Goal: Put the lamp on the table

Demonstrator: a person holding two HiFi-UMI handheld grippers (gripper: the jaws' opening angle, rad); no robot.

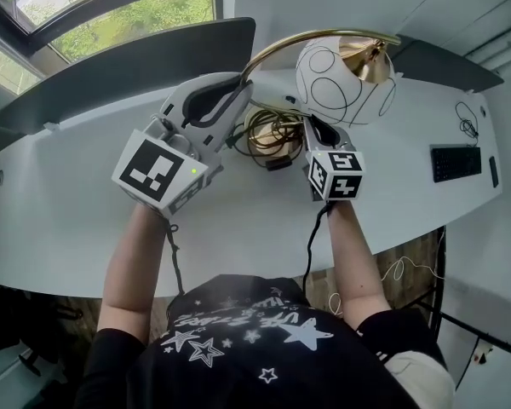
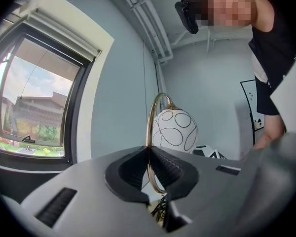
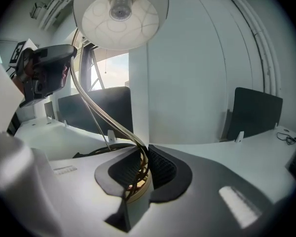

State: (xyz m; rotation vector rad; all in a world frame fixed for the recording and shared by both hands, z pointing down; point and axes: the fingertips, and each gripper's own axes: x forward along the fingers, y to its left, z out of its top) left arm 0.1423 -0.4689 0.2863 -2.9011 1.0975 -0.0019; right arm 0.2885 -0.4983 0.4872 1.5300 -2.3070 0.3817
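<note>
The left gripper [image 1: 241, 85] [image 2: 149, 158] has its dark ribbed pads pressed together on the thin arched brass stem [image 1: 311, 41] [image 2: 148, 125] of the lamp [image 1: 336, 79], a brass piece with a round white glass shade [image 2: 173, 129] [image 3: 119, 14] patterned with black line circles. The grip sits partway up the arch, above the middle of the curved white table [image 1: 68, 220]. The right gripper [image 1: 312, 128] [image 3: 143, 166] is clamped on the same stem lower down, where the paired brass tubes [image 3: 106, 113] run in between its pads just over the round brass base. The shade hangs above the table's far edge, on the right gripper's side, with its open mouth and bulb facing down toward that gripper. The base lies over the table's middle, beside a loose coil of dark cord [image 1: 268, 135] lying on the tabletop; whether the base rests on the surface or is held just off it cannot be told. A flat black keyboard [image 1: 456, 162] lies toward the table's right end, and dark grey divider panels [image 1: 136, 66] stand along its far edge.
</note>
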